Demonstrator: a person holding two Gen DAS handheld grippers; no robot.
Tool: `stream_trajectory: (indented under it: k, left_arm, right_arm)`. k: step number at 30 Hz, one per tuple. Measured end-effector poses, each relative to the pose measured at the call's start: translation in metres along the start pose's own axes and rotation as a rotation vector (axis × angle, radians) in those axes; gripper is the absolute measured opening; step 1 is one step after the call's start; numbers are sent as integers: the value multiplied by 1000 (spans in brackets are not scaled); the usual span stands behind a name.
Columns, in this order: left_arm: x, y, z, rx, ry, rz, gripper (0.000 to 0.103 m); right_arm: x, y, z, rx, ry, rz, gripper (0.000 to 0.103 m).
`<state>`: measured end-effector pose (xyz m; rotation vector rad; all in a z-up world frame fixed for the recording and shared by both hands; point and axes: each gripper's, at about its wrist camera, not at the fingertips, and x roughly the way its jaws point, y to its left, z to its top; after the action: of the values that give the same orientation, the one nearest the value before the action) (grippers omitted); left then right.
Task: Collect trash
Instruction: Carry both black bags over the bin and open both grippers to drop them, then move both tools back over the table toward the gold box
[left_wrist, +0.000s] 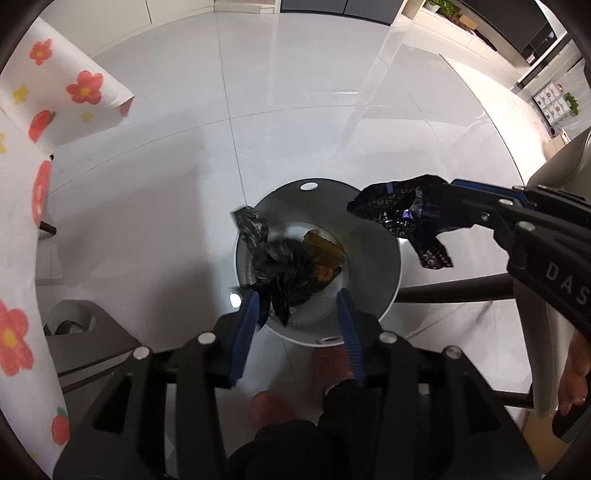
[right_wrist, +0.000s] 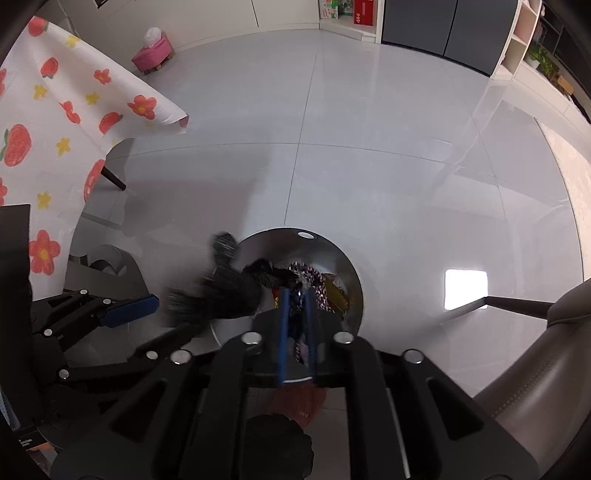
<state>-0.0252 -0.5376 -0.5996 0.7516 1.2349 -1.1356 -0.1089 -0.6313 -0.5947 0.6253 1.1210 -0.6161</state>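
Observation:
A white round bin (left_wrist: 396, 266) (right_wrist: 334, 258) stands on the floor right below both grippers, with a gold wrapper (left_wrist: 325, 254) (right_wrist: 338, 297) lying inside. My left gripper (left_wrist: 298, 293) is open over the bin. A crumpled black wrapper (left_wrist: 280, 269) (right_wrist: 225, 291) shows blurred at the bin's left rim, loose between the left gripper's fingers (right_wrist: 129, 311). My right gripper (left_wrist: 443, 206) (right_wrist: 297, 295) is shut on a purple and black wrapper (left_wrist: 391, 210) (right_wrist: 297, 308), held over the bin's right side.
A tablecloth with red flowers (left_wrist: 22, 221) (right_wrist: 37, 129) hangs at the left. A brown padded chair (right_wrist: 535, 369) and its dark leg (left_wrist: 454, 291) are at the right. The person's red slippers (left_wrist: 332, 362) stand beside the bin. A pink stool (right_wrist: 153, 51) sits far back.

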Motion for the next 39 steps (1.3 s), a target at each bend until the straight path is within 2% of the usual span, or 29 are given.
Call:
stream_trajectory:
  k: [5, 7, 9, 11, 15, 22, 25, 27, 31, 36, 39]
  left_arm:
    - [-10, -6, 4, 3, 5, 6, 47]
    - [-23, -8, 7, 5, 4, 12, 47]
    - [-36, -7, 8, 3, 2, 19, 49]
    - [-53, -6, 10, -8, -7, 26, 53]
    - [-88, -3, 14, -23, -20, 43, 54]
    - [-172, 12, 18, -68, -67, 75, 55]
    - [-213, 23, 18, -116, -100, 90, 56]
    - [-242, 32, 17, -152, -125, 108, 60]
    - [-297, 53, 7, -226, -187, 174, 60]
    - [-361, 89, -15, -398, -270, 268, 60]
    - [-396, 111, -38, -535, -317, 336, 60]
  right_arm:
    - [-9, -1, 4, 4, 7, 9, 15]
    - [-20, 0, 8, 1, 13, 12, 26]
    - [-32, 2, 12, -4, 6, 6, 43]
    - [-46, 5, 18, -8, 9, 9, 43]
    - [-76, 13, 29, -16, 6, 10, 43]
    - [-159, 52, 51, -114, -51, -7, 43]
    - [-191, 74, 61, -165, -75, 0, 43]
    - [-214, 93, 68, -207, -93, 19, 43]
    - [-253, 133, 84, -318, -132, 73, 43]
    - [-293, 198, 99, -522, -191, 169, 43]
    - [-313, 238, 103, -650, -219, 239, 43]
